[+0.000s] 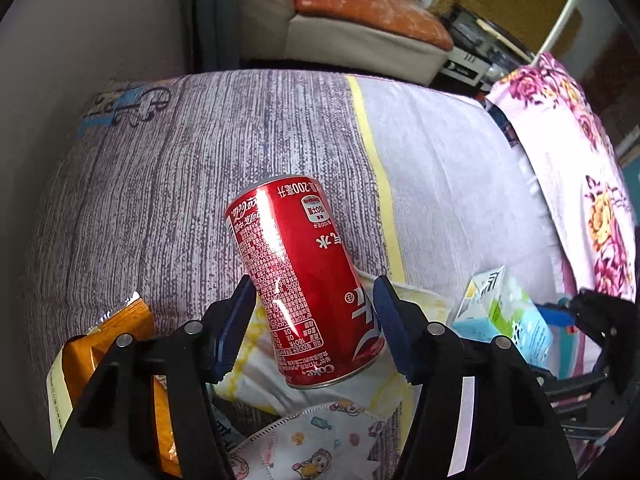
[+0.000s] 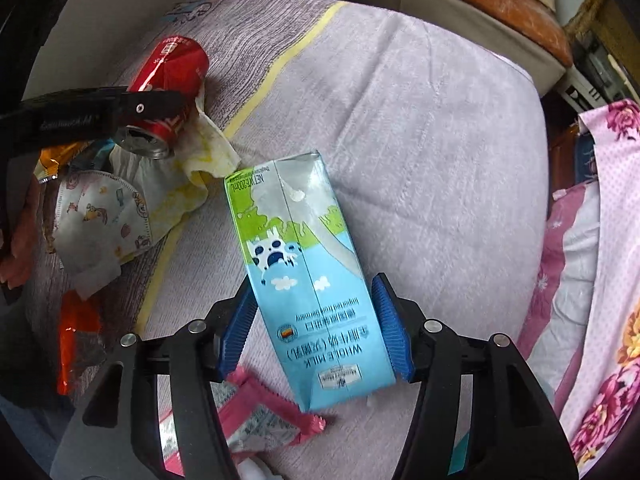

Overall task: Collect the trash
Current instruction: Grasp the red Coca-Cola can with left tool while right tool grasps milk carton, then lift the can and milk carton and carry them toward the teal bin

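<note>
Both grippers are engaged, 1 item each. The left gripper (image 1: 316,312) has its blue pads against both sides of the red cola can (image 1: 300,280), clamped low on the body near the bottom rim; the can sits centre frame in the left wrist view, tilted, its far end toward the grey striped bedcover (image 1: 160,184). The right gripper (image 2: 316,316) is clamped on the whole milk carton (image 2: 304,280), centre frame in the right wrist view, pads on the carton's 2 narrow edges near its lower end. Judgement: both grips sit off the middle, so each item may pivot; lift slowly and keep the wrists steady. The carton's torn top may leak, so keep it level. Remaining trash: a printed face mask (image 1: 320,440), a stained tissue (image 2: 208,148), an orange wrapper (image 1: 120,332) and a pink wrapper (image 2: 264,416).
</note>
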`<move>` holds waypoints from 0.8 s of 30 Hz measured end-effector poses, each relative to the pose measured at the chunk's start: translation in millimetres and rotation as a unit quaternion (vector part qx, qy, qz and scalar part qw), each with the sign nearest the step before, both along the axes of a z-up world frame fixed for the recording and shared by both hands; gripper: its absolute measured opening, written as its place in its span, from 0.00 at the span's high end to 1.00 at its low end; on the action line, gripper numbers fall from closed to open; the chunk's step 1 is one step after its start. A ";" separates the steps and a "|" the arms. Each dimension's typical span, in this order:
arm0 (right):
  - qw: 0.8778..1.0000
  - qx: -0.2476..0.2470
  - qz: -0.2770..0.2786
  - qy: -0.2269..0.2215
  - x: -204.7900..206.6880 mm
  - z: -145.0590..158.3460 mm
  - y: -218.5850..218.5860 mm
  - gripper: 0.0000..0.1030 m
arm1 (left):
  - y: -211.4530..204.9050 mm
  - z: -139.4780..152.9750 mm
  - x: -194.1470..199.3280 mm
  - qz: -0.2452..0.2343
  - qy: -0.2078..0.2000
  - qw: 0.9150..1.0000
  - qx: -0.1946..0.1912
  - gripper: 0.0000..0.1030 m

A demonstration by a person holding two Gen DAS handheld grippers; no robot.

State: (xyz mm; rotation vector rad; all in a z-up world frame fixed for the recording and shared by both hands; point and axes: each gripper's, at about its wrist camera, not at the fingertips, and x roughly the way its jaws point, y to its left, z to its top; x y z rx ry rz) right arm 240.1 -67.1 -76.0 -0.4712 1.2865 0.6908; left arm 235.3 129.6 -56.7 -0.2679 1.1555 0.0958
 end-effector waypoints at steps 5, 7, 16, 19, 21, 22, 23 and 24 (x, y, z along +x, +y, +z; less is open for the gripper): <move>1.000 -0.001 -0.008 -0.009 0.1 -12.1 1.1 0.44 | 3.4 -1.7 2.8 0.011 0.001 1.000 -0.007 0.39; 1.000 0.000 -0.023 -0.017 -0.9 -8.7 -1.7 0.50 | 0.6 -0.3 2.4 0.012 -0.001 1.000 -0.003 0.41; 0.989 0.075 -0.120 -0.036 -4.3 38.6 -51.9 0.52 | -33.1 35.4 -18.3 -0.020 -0.041 0.999 0.020 0.46; 0.985 0.093 -0.136 -0.043 -10.6 51.9 -67.1 0.52 | -48.1 51.2 -29.3 -0.033 -0.053 0.998 0.019 0.47; 0.982 0.106 -0.148 -0.047 -18.2 61.8 -79.9 0.52 | -60.3 61.1 -35.4 -0.042 -0.063 0.997 0.019 0.48; 0.981 0.111 -0.154 -0.049 -20.8 65.7 -86.1 0.52 | -67.3 66.7 -39.5 -0.048 -0.069 0.996 0.019 0.48; 0.979 0.116 -0.160 -0.051 -24.9 68.9 -92.1 0.52 | -74.4 70.2 -42.1 -0.052 -0.073 0.996 0.018 0.49; 0.976 0.124 -0.170 -0.053 -30.1 72.8 -101.8 0.52 | -84.4 74.8 -46.3 -0.063 -0.080 0.995 0.022 0.49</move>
